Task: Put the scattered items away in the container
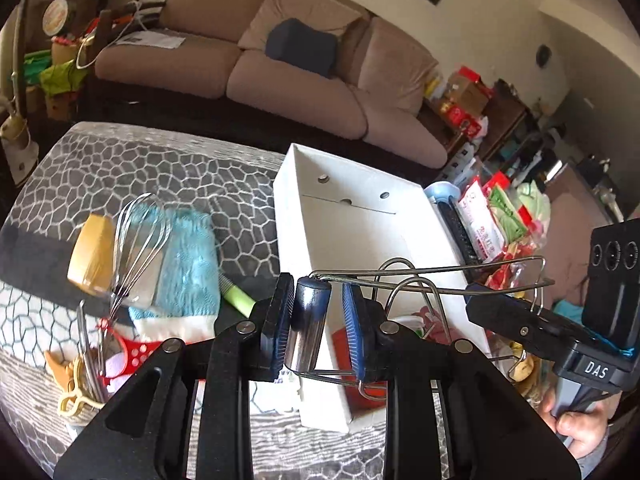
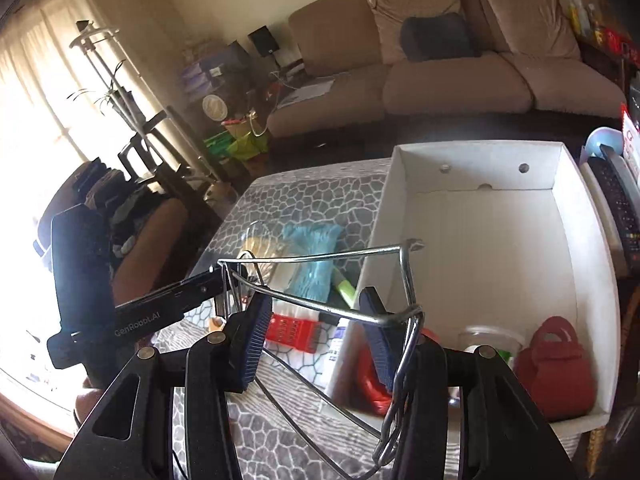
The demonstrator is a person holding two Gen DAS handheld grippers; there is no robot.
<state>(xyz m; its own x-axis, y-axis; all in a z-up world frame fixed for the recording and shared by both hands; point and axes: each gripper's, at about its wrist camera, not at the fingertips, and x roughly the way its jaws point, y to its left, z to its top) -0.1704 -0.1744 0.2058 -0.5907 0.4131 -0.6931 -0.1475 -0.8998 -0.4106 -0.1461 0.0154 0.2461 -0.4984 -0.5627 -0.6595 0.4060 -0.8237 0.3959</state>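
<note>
A metal wire rack (image 1: 432,280) with a shiny cylinder end (image 1: 308,328) hangs over the near end of the white box (image 1: 360,232). My left gripper (image 1: 316,328) has its jaws around the cylinder, with small gaps either side. My right gripper (image 2: 320,340) is open around a wire of the rack (image 2: 336,308); it shows at the rack's right end in the left wrist view (image 1: 516,316). The box (image 2: 500,208) holds a red bag-shaped item (image 2: 556,364), a clear cup (image 2: 488,340) and a red object (image 2: 372,380). On the table lie a whisk (image 1: 136,240), tape roll (image 1: 92,256), blue cloth (image 1: 188,264) and green pen (image 1: 240,300).
A patterned grey cloth covers the table (image 1: 120,160). A red perforated item (image 1: 136,352) and utensils (image 1: 84,352) lie at the left. Snack packets (image 1: 496,224) and a remote (image 2: 620,208) sit right of the box. A sofa (image 1: 280,60) stands behind.
</note>
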